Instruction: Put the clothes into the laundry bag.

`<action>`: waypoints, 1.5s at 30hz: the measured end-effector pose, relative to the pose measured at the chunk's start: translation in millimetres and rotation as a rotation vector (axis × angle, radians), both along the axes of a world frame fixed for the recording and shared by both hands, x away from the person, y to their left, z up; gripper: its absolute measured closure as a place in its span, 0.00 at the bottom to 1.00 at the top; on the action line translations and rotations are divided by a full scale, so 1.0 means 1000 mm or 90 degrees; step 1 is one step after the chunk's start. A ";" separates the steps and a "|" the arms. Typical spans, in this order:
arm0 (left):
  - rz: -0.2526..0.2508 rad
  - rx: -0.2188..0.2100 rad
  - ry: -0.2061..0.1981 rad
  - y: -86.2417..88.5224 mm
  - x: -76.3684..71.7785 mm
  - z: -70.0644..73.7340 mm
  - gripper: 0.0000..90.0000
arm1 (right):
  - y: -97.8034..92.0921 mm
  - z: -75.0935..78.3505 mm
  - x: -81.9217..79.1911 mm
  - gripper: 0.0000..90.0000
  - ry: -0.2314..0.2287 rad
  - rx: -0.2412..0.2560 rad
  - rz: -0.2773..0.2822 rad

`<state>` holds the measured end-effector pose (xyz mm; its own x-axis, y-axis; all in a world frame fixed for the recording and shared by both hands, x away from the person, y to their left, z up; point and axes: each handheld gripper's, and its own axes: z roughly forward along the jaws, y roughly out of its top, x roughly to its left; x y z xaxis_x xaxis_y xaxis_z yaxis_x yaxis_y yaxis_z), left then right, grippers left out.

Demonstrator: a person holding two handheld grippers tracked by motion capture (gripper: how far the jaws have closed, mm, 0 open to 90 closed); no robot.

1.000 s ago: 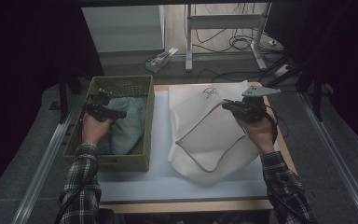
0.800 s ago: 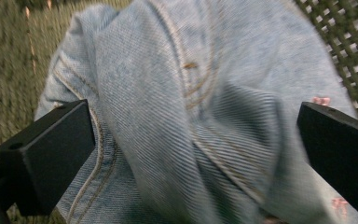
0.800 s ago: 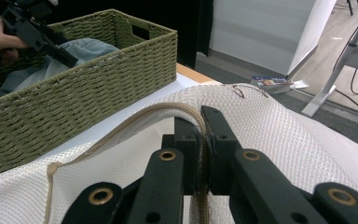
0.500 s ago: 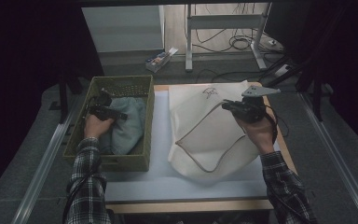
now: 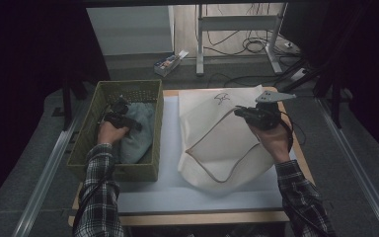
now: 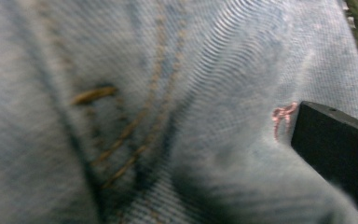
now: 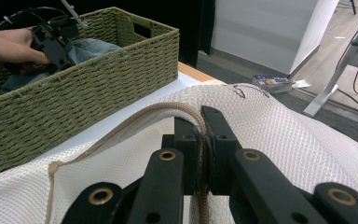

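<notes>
A small box [image 5: 170, 61] on the floor beyond the table [image 5: 143, 202], cables [image 5: 254, 45] near a metal stand [image 5: 237, 20].

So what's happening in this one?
A person works two handheld grippers at a table. The right gripper is shut on the zipper edge of a white mesh bag, lifting it. The left gripper is down in a green basket, pressed against the jeans there; whether it grips them is unclear.

The high view was dim, its edges sunk in black, the brightest patch the floor beyond the table; the left gripper view was close and blurred; the right gripper view was evenly lit and sharp.
</notes>
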<state>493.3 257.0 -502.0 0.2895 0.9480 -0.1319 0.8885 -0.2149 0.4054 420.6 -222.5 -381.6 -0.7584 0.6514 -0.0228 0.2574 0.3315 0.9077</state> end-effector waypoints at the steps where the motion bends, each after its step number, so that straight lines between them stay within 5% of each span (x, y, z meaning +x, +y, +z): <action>1: -0.012 -0.009 0.001 -0.003 0.000 0.001 0.00 | 0.000 0.000 0.000 0.94 0.000 0.000 0.000; 3: -0.026 -0.023 0.002 -0.006 0.001 0.001 0.00 | 0.000 0.000 0.000 0.94 0.000 0.000 0.000; 6: -0.079 -0.086 0.002 -0.020 0.001 0.001 0.00 | 0.001 -0.001 0.001 0.94 0.002 0.000 0.000; 11: -0.083 -0.034 0.003 -0.025 0.002 -0.002 0.00 | 0.001 -0.002 0.001 0.94 0.002 -0.003 0.001; 18: -0.004 0.057 -0.036 -0.013 0.002 0.005 0.00 | 0.000 -0.002 0.001 0.94 0.004 -0.001 0.000; 24: 0.057 0.053 -0.025 0.003 0.001 0.002 0.00 | -0.001 -0.002 0.001 0.94 0.002 -0.002 -0.001; 29: 0.066 0.044 -0.006 0.004 0.001 -0.001 0.00 | -0.001 -0.001 0.000 0.94 0.001 -0.002 -0.001; 33: 0.040 0.025 0.021 -0.005 0.002 -0.006 0.00 | -0.001 -0.001 0.000 0.94 0.000 -0.002 -0.001; 34: -0.004 0.007 0.032 -0.013 0.002 -0.006 0.00 | -0.001 -0.001 0.000 0.94 0.000 -0.002 -0.001; 38: -0.063 -0.023 0.040 -0.031 0.002 -0.006 0.00 | 0.000 -0.001 0.001 0.94 0.001 -0.002 -0.001; 45: -0.054 0.019 0.043 -0.031 0.005 -0.010 0.00 | 0.001 -0.002 0.000 0.94 0.001 -0.005 0.001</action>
